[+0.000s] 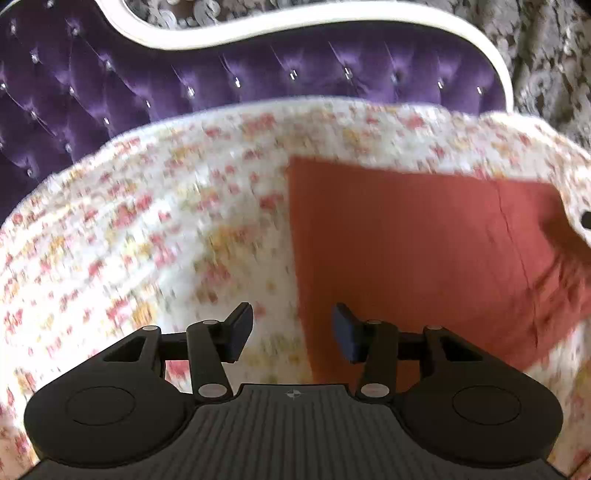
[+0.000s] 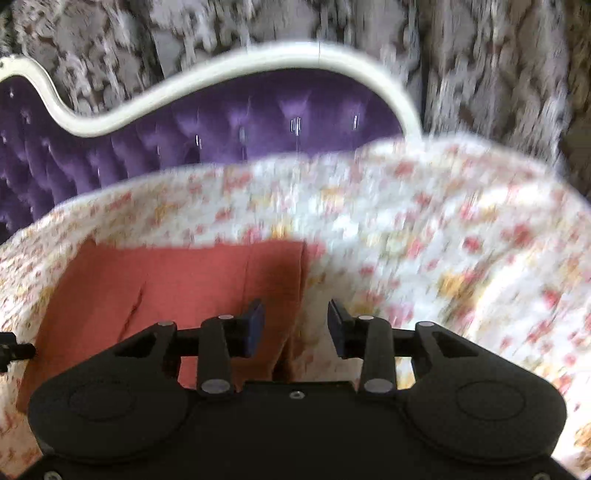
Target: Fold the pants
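Note:
The rust-red pants lie flat as a folded rectangle on the floral bedspread. In the left wrist view my left gripper is open and empty, above the pants' left edge. In the right wrist view the pants lie at lower left, and my right gripper is open and empty over their right edge. The tip of the right gripper shows at the right edge of the left wrist view. Both views are motion-blurred.
A purple tufted headboard with a curved white frame stands behind the bed. Grey patterned wallpaper is beyond it. The bedspread spreads out to the left and right of the pants.

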